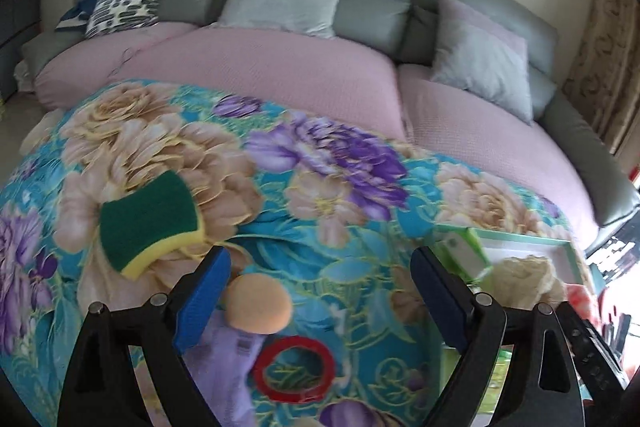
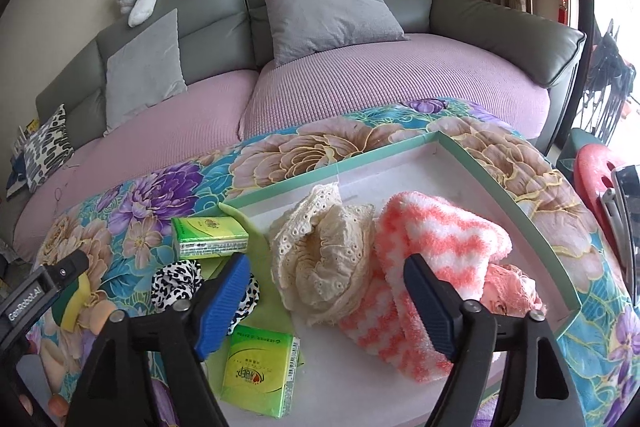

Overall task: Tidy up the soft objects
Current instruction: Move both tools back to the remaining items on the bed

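Looking along the left claw [image 1: 320, 291], its blue pads stand wide apart with nothing between them, above a floral cloth that covers the counter [image 1: 280, 195]. On that cloth a green and yellow sponge [image 1: 150, 223] lies beyond the left pad, an orange puff [image 1: 258, 305] sits just beside that pad, a red ring [image 1: 294, 369] lies nearer the camera, and a lilac cloth [image 1: 224, 371] is partly under the claw's frame. These four sit outside the tray [image 1: 528, 241], which shows at the right edge, so they look like the work left. Turning to the right wrist view, the right claw [image 2: 326, 301] is also spread wide and grips nothing; it hangs over the tray [image 2: 500, 183]. Inside the tray lie a cream lace piece [image 2: 324, 259], a pink and white fuzzy cloth [image 2: 436, 247] and a pink lace piece [image 2: 512, 291], touching one another. Two green tissue packs [image 2: 210, 237] and a black and white scrunchie [image 2: 178, 283] rest at the tray's near left part, seemingly on a green sheet; whether all are fully inside I cannot tell. Judging by this, the sorting seems roughly half done.
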A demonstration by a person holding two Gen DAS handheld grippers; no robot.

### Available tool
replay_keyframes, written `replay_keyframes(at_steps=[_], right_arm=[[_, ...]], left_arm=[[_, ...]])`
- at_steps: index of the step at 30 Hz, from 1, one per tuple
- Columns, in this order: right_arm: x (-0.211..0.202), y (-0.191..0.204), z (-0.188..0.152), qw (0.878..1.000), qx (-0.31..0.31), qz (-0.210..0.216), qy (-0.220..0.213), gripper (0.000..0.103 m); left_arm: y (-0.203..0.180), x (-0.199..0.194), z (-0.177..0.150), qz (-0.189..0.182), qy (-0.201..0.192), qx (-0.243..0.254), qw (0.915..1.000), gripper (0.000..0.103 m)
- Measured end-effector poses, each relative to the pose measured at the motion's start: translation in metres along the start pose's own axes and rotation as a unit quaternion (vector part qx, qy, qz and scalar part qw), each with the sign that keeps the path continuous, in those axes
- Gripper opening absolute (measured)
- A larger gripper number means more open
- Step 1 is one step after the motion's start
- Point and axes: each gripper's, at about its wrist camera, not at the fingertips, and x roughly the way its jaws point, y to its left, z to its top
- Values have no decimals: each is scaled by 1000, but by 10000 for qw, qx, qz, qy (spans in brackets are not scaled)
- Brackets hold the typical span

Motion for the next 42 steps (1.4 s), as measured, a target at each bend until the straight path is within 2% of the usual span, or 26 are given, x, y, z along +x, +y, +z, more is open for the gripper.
replay_keyframes(at_steps=[1, 3, 5, 12, 25, 29, 36, 39, 42], right_arm=[[0, 1, 0, 10000, -28, -9, -6, 87], [1, 3, -1, 10000, -83, -26, -18, 98], [1, 6, -1, 9999, -141, -71, -20, 103], [-5, 18, -1, 9988, -386, -177, -229, 103], [-12, 34, 0, 9983, -524, -82, -257, 103], [-24, 55, 0, 9968, -631, 285, -391, 103], [-27, 101, -13, 9888, -1040, 1061, -156, 103], [-28, 109, -17, 9865, -1112, 1195, -123, 103], [-26, 116, -20, 9849, -1188, 1254, -53, 103]], left_arm=[[4, 3, -1, 65, 48, -52, 10000, 92], [12, 8, -2, 254, 171, -188, 9994, 92], [20, 12, -3, 461, 256, -323, 9981, 92], [37, 12, -4, 904, 273, -523, 9942, 92], [49, -8, 2, 1144, 99, -508, 9921, 92], [63, -22, 5, 1280, -41, -562, 9902, 92], [108, -43, 5, 1801, -171, -823, 9801, 92], [129, -50, 4, 1999, -212, -1019, 9743, 92], [144, -50, 3, 1986, -166, -1165, 9730, 92]])
